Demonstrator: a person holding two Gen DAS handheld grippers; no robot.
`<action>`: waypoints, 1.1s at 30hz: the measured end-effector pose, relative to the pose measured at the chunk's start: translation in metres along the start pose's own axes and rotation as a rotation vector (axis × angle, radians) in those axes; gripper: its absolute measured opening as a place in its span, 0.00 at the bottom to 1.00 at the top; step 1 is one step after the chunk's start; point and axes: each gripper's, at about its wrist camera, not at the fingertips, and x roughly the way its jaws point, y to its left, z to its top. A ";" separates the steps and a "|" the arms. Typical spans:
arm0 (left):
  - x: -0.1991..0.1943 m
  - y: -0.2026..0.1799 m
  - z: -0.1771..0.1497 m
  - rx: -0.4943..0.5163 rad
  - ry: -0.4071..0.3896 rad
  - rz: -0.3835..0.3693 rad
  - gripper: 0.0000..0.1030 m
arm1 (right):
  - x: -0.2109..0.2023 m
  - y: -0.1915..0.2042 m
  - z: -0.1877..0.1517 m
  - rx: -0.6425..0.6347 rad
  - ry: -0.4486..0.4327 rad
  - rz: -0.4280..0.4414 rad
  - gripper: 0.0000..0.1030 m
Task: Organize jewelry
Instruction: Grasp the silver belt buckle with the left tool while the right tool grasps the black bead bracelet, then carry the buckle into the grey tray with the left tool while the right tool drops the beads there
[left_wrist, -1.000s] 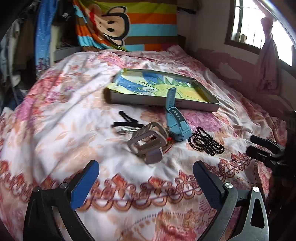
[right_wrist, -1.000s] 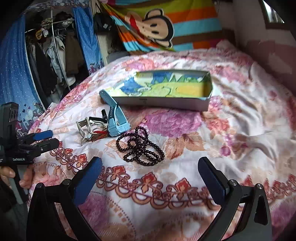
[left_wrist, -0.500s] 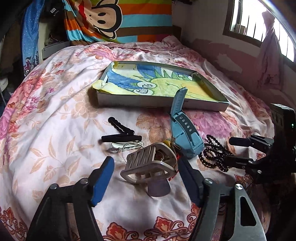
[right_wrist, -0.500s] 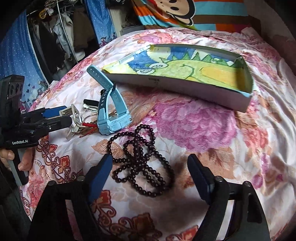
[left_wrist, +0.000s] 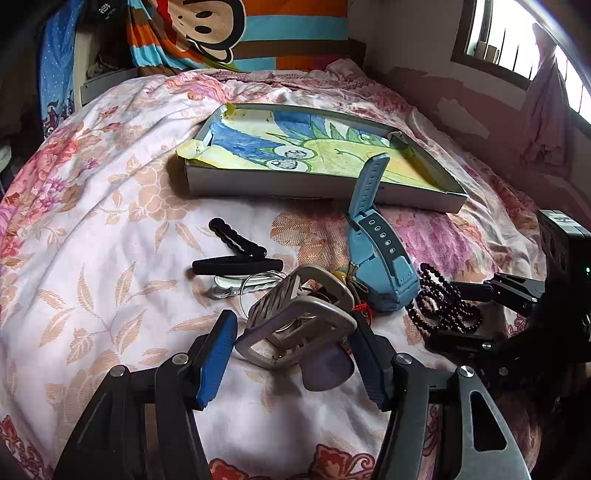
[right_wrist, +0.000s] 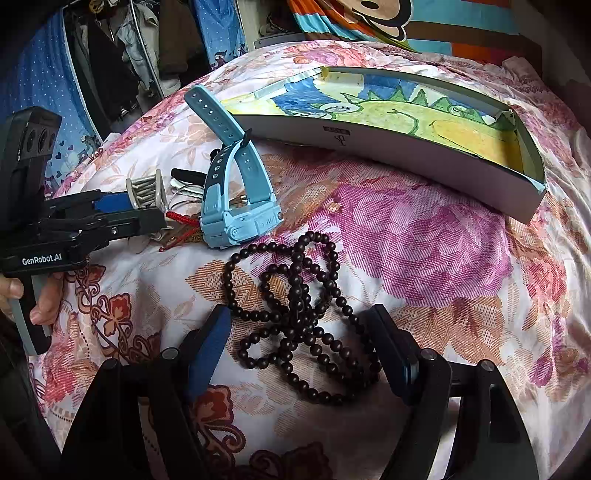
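Presently noted left gripper (left_wrist: 291, 354) spread either side of the silver belt buckle (left_wrist: 295, 328) on the floral bedspread (left_wrist: 92, 258), blue pads not visibly touching it. Noted right gripper (right_wrist: 306, 350) likewise spread, straddling the near loops of the dark bead necklace (right_wrist: 295, 306), nothing pinched. Logged blue watch (right_wrist: 232, 192) just beside the buckle and beads, black hair clips (left_wrist: 236, 258) near the buckle, and the drawing-lined box lid (left_wrist: 317, 184) lying beyond the heap.
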 end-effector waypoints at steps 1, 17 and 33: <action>0.001 0.001 0.000 -0.002 0.002 0.000 0.57 | 0.000 0.000 0.000 0.000 -0.001 -0.001 0.69; -0.033 -0.016 -0.011 0.026 -0.117 -0.005 0.56 | -0.012 -0.017 -0.002 0.082 -0.066 -0.013 0.12; -0.057 0.012 0.048 -0.168 -0.298 0.014 0.56 | -0.089 -0.037 0.064 0.055 -0.459 -0.048 0.10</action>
